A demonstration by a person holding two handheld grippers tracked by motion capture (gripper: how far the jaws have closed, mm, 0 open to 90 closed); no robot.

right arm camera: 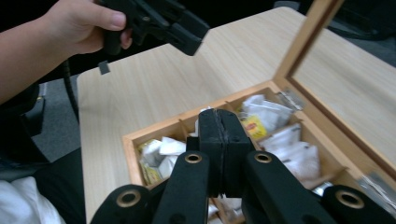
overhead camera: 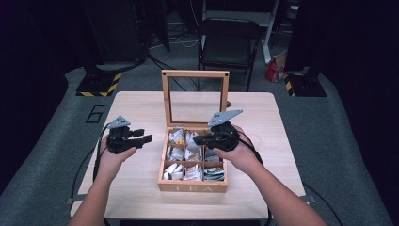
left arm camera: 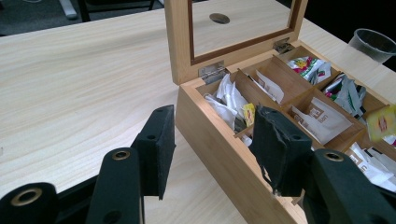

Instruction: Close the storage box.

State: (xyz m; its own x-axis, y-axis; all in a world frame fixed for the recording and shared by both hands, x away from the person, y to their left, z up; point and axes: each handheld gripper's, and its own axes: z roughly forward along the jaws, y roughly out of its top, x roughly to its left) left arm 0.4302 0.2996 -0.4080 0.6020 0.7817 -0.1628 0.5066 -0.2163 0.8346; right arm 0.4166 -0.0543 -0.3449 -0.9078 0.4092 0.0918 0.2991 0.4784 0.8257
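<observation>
My wooden tea box (overhead camera: 193, 184) sits mid-table, long axis running away from me, its glass lid (overhead camera: 195, 96) upright at the far end and "TEA" on its near wall. My right gripper (overhead camera: 197, 139) hangs over the tea bags (overhead camera: 184, 155), jaws pressed together and empty. My left gripper (overhead camera: 147, 139) waits beside the box, jaws partly apart and empty.
</observation>
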